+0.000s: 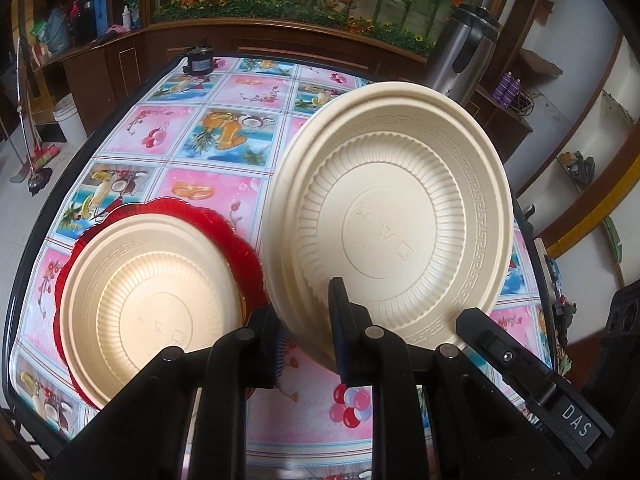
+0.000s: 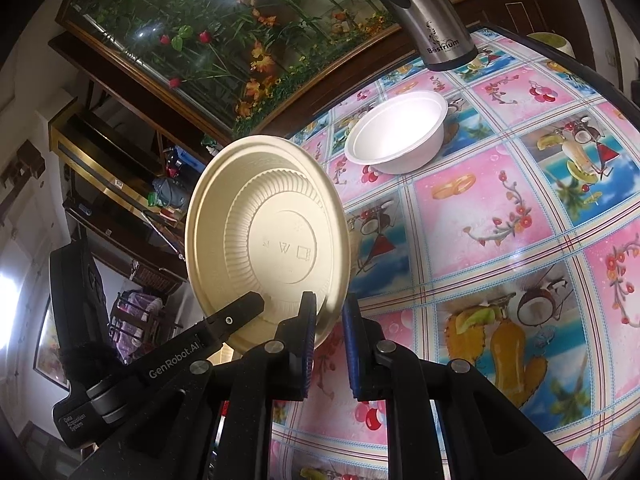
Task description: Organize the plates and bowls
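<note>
A cream plate [image 1: 392, 216] hangs tilted above the table, held at its lower rim by both grippers. My left gripper [image 1: 306, 336] is shut on the rim's lower left. One of my right gripper's fingers [image 1: 480, 328] lies over the rim at the lower right. In the right wrist view the same cream plate [image 2: 268, 236] stands on edge, its rim between the pads of my right gripper [image 2: 328, 332], which is shut on it. A second cream plate [image 1: 148, 300] rests on a red scalloped plate [image 1: 224, 220] at the table's left. A white bowl [image 2: 396, 136] sits farther back.
A steel thermos jug [image 2: 428, 20] stands at the far table edge behind the bowl. A small black device [image 1: 198, 62] sits at the far left corner. The table [image 1: 224, 140] has a bright fruit-print cloth. Wooden cabinets and a planted glass tank lie beyond it.
</note>
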`<act>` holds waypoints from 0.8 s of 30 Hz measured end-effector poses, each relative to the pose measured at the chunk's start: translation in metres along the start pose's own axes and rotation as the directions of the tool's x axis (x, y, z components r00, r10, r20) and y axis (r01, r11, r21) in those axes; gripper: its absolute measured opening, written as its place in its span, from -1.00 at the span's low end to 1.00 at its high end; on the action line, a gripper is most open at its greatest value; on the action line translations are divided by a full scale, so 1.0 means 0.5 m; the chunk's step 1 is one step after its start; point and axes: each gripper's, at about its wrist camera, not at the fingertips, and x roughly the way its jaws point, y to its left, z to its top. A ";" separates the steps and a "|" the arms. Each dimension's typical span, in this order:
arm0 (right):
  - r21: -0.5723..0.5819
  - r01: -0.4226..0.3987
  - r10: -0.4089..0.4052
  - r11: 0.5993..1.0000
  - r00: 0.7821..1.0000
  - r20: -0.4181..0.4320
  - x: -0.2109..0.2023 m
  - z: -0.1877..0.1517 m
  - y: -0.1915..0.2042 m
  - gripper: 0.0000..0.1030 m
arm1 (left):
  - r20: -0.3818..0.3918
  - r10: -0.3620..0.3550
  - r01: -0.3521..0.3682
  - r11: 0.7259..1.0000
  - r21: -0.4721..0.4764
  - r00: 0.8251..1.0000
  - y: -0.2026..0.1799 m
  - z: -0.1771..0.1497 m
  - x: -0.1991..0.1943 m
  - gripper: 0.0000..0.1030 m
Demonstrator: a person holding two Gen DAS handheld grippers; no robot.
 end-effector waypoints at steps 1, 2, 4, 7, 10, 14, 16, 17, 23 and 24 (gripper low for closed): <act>-0.002 0.000 0.000 1.000 1.000 -0.001 0.001 -0.001 0.001 -0.74 | 0.000 -0.001 0.001 1.000 -0.003 1.000 0.003 -0.001 -0.001 -0.67; -0.005 -0.001 0.001 1.000 1.000 -0.003 0.001 -0.001 0.003 -0.74 | 0.001 -0.003 0.003 1.000 -0.006 1.000 0.005 -0.003 -0.002 -0.67; -0.010 -0.002 0.002 1.000 1.000 -0.006 0.003 -0.002 0.007 -0.74 | 0.004 -0.008 0.009 1.000 -0.016 1.000 0.013 -0.006 -0.007 -0.67; -0.022 -0.007 0.006 1.000 1.000 -0.009 0.005 -0.001 0.014 -0.74 | 0.012 -0.017 0.017 0.999 -0.032 1.000 0.024 -0.010 -0.015 -0.67; -0.039 -0.011 0.010 0.999 1.000 -0.011 0.007 -0.006 0.025 -0.74 | 0.015 -0.027 0.028 0.998 -0.053 1.000 0.042 -0.015 -0.023 -0.66; -0.061 -0.022 0.020 0.998 1.000 -0.023 0.013 -0.012 0.042 -0.74 | 0.022 -0.035 0.037 0.996 -0.080 0.999 0.065 -0.021 -0.032 -0.66; -0.073 -0.026 0.024 0.997 0.999 -0.029 0.017 -0.013 0.051 -0.75 | 0.027 -0.038 0.040 0.995 -0.095 0.999 0.078 -0.024 -0.038 -0.66; -0.079 -0.030 0.027 0.996 0.999 -0.033 0.019 -0.014 0.056 -0.75 | 0.028 -0.038 0.041 0.994 -0.101 0.999 0.083 -0.025 -0.040 -0.66; -0.106 -0.046 0.039 0.993 0.998 -0.059 0.036 -0.023 0.085 -0.75 | 0.042 -0.028 0.034 0.990 -0.135 0.999 0.116 -0.033 -0.055 -0.66; -0.111 -0.050 0.044 0.993 0.997 -0.064 0.039 -0.025 0.090 -0.75 | 0.046 -0.024 0.030 0.990 -0.141 0.999 0.123 -0.035 -0.059 -0.66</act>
